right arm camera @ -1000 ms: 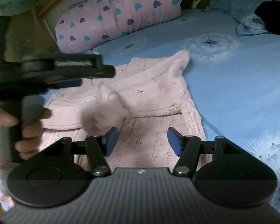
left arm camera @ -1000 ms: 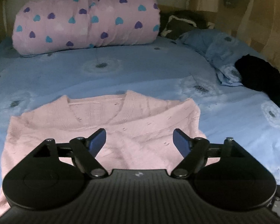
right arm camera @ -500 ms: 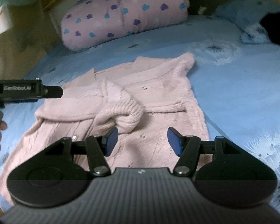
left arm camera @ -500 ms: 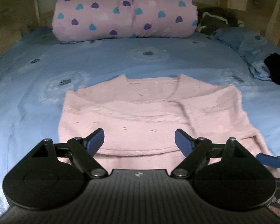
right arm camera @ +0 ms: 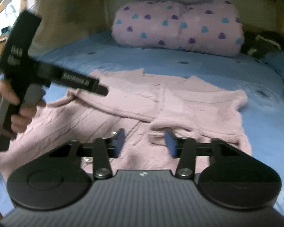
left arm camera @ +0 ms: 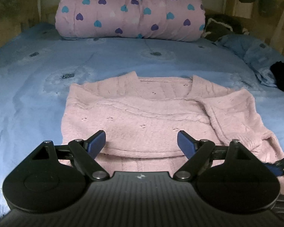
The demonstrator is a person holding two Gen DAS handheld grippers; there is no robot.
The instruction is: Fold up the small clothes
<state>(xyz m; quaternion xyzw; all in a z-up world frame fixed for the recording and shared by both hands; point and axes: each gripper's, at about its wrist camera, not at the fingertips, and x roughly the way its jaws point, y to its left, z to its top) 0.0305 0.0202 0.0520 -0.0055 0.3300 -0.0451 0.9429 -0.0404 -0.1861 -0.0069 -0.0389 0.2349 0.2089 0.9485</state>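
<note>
A pink knitted sweater (left arm camera: 142, 113) lies flat on the blue bed sheet (left arm camera: 37, 87), neck toward the headboard, with both sleeves folded across its front. My left gripper (left arm camera: 141, 141) is open and empty, above the sweater's lower half. My right gripper (right arm camera: 144, 141) is open and empty, above the sweater (right arm camera: 179, 104) near a folded sleeve cuff. The left gripper (right arm camera: 102, 90) also shows in the right wrist view, held in a hand over the sweater's left shoulder. The right gripper's finger (left arm camera: 282, 167) shows at the right edge of the left wrist view.
A rolled pink quilt with hearts (left arm camera: 130, 13) lies at the headboard. A blue pillow (left arm camera: 255, 53) and a black garment (left arm camera: 282, 75) lie at the right. Dark clothes (left arm camera: 221, 26) sit behind the pillow. Wooden walls flank the bed.
Both grippers have swung round to face the headboard more squarely. The bunched sleeve cuff in front of the right gripper now lies flatter across the sweater. The right gripper's jaws have narrowed somewhat.
</note>
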